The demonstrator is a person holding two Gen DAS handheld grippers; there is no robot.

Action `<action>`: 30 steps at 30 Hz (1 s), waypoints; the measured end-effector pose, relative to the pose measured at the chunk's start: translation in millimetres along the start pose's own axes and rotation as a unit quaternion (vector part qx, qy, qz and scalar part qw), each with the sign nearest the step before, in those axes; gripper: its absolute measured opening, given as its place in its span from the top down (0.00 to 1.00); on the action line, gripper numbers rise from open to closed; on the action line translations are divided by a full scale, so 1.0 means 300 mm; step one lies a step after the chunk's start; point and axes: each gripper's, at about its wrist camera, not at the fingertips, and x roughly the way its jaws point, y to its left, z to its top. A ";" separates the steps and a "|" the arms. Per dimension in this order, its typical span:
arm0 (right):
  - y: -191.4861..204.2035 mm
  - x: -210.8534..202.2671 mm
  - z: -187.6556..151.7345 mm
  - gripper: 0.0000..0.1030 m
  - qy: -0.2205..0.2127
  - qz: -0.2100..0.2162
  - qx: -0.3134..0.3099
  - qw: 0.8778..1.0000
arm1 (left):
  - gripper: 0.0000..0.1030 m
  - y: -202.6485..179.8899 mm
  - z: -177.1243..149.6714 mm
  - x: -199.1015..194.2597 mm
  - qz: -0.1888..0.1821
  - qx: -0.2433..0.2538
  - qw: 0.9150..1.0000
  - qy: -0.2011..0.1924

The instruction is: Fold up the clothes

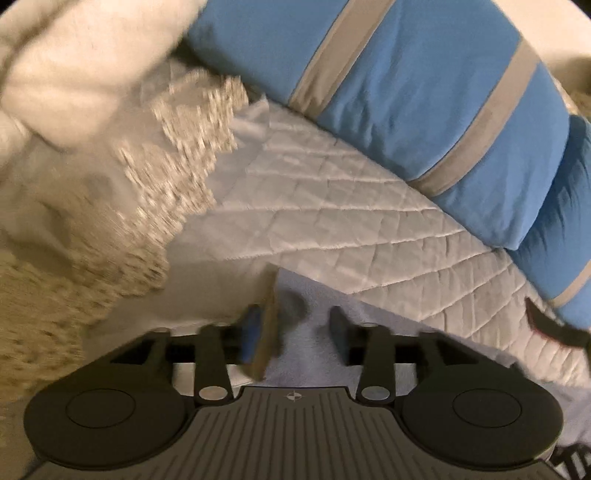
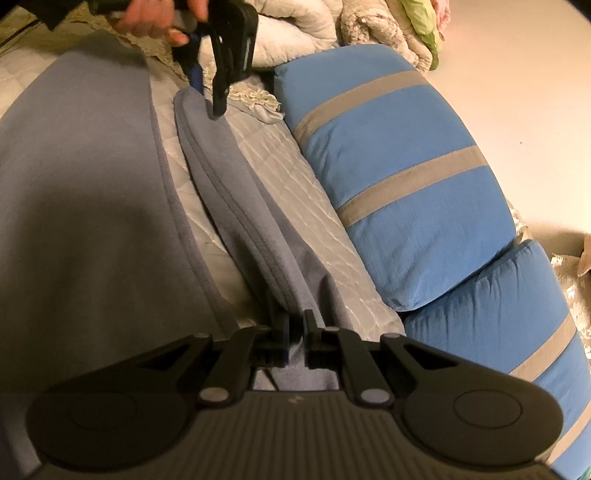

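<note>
A grey-blue garment [image 2: 81, 184] lies spread on the quilted white bedspread [image 2: 295, 177], with one long sleeve [image 2: 229, 192] stretched out beside it. My right gripper [image 2: 296, 332] is shut on the near end of that sleeve. At the far end a hand [image 2: 147, 18] holds my left gripper [image 2: 207, 98] just over the sleeve's tip. In the left wrist view my left gripper [image 1: 295, 328] stands open above the pale garment [image 1: 306, 358]. A raised edge of cloth [image 1: 267, 325] leans by one finger, and the pads do not press on it.
Two blue pillows with grey stripes [image 2: 399, 177] [image 2: 498, 314] line the bed's right side, the first also seen as a striped pillow [image 1: 424, 92]. A cream lace blanket [image 1: 166, 166] and white bedding [image 2: 295, 26] are heaped at the far end. The quilt [image 1: 332, 206] shows between sleeve and pillows.
</note>
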 end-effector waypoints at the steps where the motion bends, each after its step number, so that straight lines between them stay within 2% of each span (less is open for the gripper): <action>1: -0.001 0.002 -0.001 0.89 0.001 0.000 0.003 1.000 | 0.57 -0.012 -0.008 -0.026 0.008 0.018 1.000 -0.009; 5: 0.002 0.002 -0.008 0.87 0.007 0.000 0.012 1.000 | 0.56 -0.066 -0.049 -0.108 0.040 0.121 0.991 -0.038; 6: 0.003 0.001 -0.010 0.87 0.007 0.000 0.012 1.000 | 0.57 -0.085 -0.068 -0.125 0.048 0.159 0.985 -0.048; 7: 0.004 0.000 -0.011 0.86 0.008 0.000 0.012 1.000 | 0.56 -0.109 -0.097 -0.140 0.058 0.209 0.974 -0.061; 8: 0.004 -0.001 -0.011 0.86 0.008 0.000 0.012 1.000 | 0.56 -0.135 -0.137 -0.148 0.065 0.266 0.959 -0.075; 11: 0.004 -0.003 -0.011 0.85 0.009 -0.001 0.014 1.000 | 0.56 -0.203 -0.268 -0.134 0.090 0.432 0.892 -0.092; 14: 0.002 -0.004 -0.011 0.85 0.010 -0.001 0.017 1.000 | 0.56 -0.242 -0.363 -0.088 0.110 0.534 0.835 -0.077; 16: 0.003 -0.006 -0.012 0.85 0.010 0.000 0.017 1.000 | 0.56 -0.259 -0.412 -0.049 0.126 0.582 0.801 -0.067; 17: 0.004 -0.007 -0.013 0.85 0.010 0.000 0.017 1.000 | 0.56 -0.265 -0.432 -0.029 0.134 0.600 0.786 -0.064; 22: 0.001 -0.009 -0.014 0.84 0.009 0.000 0.017 1.000 | 0.58 -0.282 -0.494 0.030 0.157 0.662 0.730 -0.068; 25: -0.002 -0.009 -0.015 0.84 0.009 0.001 0.017 1.000 | 0.62 -0.292 -0.525 0.051 0.161 0.691 0.701 -0.069; 30: -0.005 -0.011 -0.015 0.84 0.009 0.001 0.018 1.000 | 0.81 -0.311 -0.572 0.081 0.159 0.719 0.674 -0.059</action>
